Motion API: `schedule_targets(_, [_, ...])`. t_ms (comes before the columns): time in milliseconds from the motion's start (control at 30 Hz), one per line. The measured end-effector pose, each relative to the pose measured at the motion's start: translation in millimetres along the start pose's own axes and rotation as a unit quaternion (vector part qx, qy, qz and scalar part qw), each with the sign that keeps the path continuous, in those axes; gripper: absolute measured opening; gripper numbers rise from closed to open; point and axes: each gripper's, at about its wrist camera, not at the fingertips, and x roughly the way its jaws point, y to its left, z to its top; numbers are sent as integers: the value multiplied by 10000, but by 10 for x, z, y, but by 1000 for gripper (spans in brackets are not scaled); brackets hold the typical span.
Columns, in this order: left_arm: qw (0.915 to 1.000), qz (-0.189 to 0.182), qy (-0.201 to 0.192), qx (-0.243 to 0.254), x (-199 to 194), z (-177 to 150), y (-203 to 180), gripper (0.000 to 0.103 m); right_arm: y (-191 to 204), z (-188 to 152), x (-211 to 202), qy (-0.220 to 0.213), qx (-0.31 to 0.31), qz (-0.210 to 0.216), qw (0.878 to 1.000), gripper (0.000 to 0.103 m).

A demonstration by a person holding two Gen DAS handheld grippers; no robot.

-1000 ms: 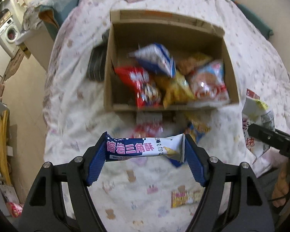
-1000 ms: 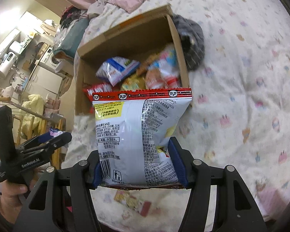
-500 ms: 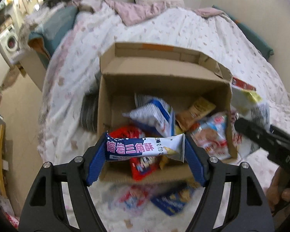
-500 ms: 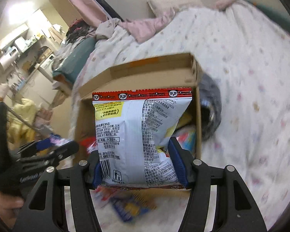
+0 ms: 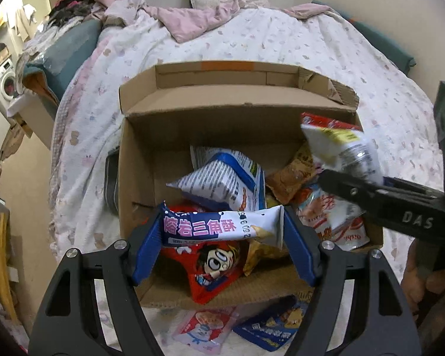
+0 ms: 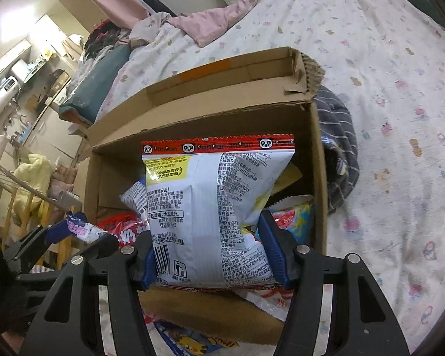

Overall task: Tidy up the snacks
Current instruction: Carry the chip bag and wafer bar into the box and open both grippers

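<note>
My left gripper [image 5: 222,231] pinches the purple snack bar [image 5: 219,228] crosswise above the cardboard box's [image 5: 234,95] near wall; my right gripper [image 6: 210,252] clamps the white puffed bag [image 6: 213,207] upright above the box's near edge. Only the left view shows the open floor at the box's left side.
</note>
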Motion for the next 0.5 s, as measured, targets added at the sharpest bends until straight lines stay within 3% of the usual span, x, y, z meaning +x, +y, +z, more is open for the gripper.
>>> schedule_targets(500, [9999, -133, -30, -27, 2, -30, -6, 73, 27, -46, 66, 113, 132, 116, 9998, 64])
